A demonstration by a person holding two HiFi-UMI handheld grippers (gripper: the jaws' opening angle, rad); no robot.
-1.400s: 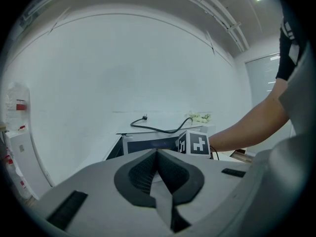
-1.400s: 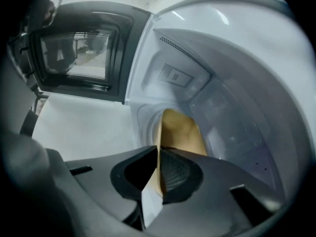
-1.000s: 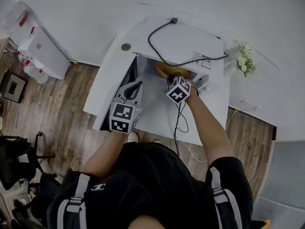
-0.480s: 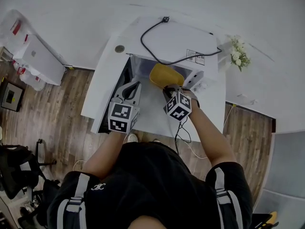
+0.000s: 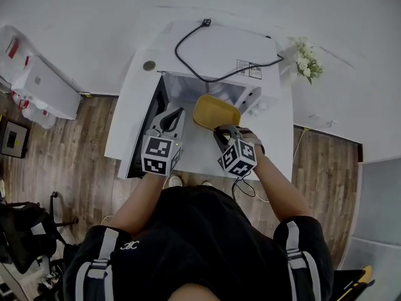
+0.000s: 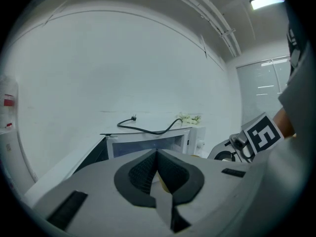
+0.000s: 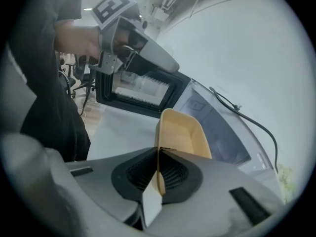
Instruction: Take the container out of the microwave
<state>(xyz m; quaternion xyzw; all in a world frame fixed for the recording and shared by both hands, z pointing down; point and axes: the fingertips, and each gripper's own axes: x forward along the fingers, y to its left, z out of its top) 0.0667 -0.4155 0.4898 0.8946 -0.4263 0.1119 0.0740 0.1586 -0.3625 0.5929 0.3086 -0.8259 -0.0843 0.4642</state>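
Observation:
A yellow rectangular container point(image 5: 215, 111) hangs just outside the open white microwave point(image 5: 222, 58), above the white table point(image 5: 135, 108). My right gripper point(image 5: 224, 129) is shut on the container's near rim; in the right gripper view the rim point(image 7: 159, 158) runs between the closed pads and the empty container point(image 7: 181, 135) tilts away from me. My left gripper point(image 5: 170, 119) stays left of the container, by the open microwave door point(image 5: 149, 127), jaws closed with nothing between them. In the left gripper view the closed pads point(image 6: 143, 174) sit in front of the microwave cavity point(image 6: 145, 146).
A black power cord point(image 5: 207, 68) lies on top of the microwave. White flowers point(image 5: 305, 64) stand at the table's back right. A cable point(image 5: 245, 184) trails from the right gripper over the table edge. Wooden floor and an office chair point(image 5: 25, 243) lie to the left.
The right gripper has drawn back toward me with the yellow container, bringing it from inside the microwave cavity out past the opening. The left gripper has barely moved.

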